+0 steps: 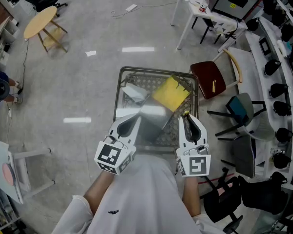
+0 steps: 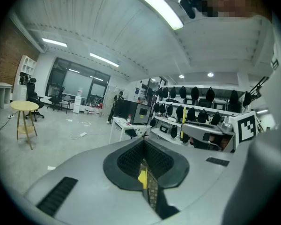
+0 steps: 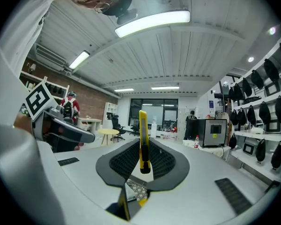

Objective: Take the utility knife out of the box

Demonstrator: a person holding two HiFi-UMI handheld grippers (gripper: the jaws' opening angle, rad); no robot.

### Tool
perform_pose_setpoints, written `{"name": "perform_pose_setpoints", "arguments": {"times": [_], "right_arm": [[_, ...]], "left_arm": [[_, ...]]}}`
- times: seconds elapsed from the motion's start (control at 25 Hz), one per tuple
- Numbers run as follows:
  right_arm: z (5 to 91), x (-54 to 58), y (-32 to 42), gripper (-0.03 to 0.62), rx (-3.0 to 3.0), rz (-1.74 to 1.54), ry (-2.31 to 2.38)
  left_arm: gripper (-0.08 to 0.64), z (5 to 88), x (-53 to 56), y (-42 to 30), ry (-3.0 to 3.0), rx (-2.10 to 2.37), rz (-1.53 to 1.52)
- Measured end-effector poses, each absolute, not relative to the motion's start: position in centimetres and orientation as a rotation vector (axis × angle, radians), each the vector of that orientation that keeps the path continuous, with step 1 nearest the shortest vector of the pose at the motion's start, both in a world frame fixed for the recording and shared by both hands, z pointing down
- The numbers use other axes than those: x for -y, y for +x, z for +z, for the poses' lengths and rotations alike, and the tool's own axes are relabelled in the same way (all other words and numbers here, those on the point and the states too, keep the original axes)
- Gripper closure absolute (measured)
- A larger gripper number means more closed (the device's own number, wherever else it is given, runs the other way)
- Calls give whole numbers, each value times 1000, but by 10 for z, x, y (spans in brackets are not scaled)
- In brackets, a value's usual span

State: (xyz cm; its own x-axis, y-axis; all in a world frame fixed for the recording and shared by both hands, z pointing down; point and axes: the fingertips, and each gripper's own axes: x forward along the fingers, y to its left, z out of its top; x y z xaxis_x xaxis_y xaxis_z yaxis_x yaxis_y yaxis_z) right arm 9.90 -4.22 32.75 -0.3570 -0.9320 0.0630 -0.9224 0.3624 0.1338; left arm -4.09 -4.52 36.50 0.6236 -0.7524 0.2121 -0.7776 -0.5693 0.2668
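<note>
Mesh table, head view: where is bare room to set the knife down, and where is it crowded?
Free: the mesh table has a bare far strip, beyond the crumpled white piece and the yellow box. Crowded: the middle and near side, around the grey panel.

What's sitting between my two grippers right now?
In the head view, a shiny grey object lies between the left gripper and the right gripper, over the basket.

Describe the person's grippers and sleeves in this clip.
Both the left gripper and right gripper have pale grey, wedge-shaped shells with black ribbed pads inside the jaws. Each carries a white cube printed with black square markers. The person wears a white top whose sleeves leave the forearms bare.
</note>
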Motion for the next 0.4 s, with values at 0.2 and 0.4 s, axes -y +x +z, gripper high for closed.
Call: {"name": "perform_pose_setpoints", "arguments": {"times": [0.2,0.4], "right_arm": [[329,43,97,545,2491,-107,1700],[332,44,97,545,2489,-92,1703]], "left_arm": [[557,365,46,-42,2520,1228,107],[557,367,47,-42,2522,1226,108]]}}
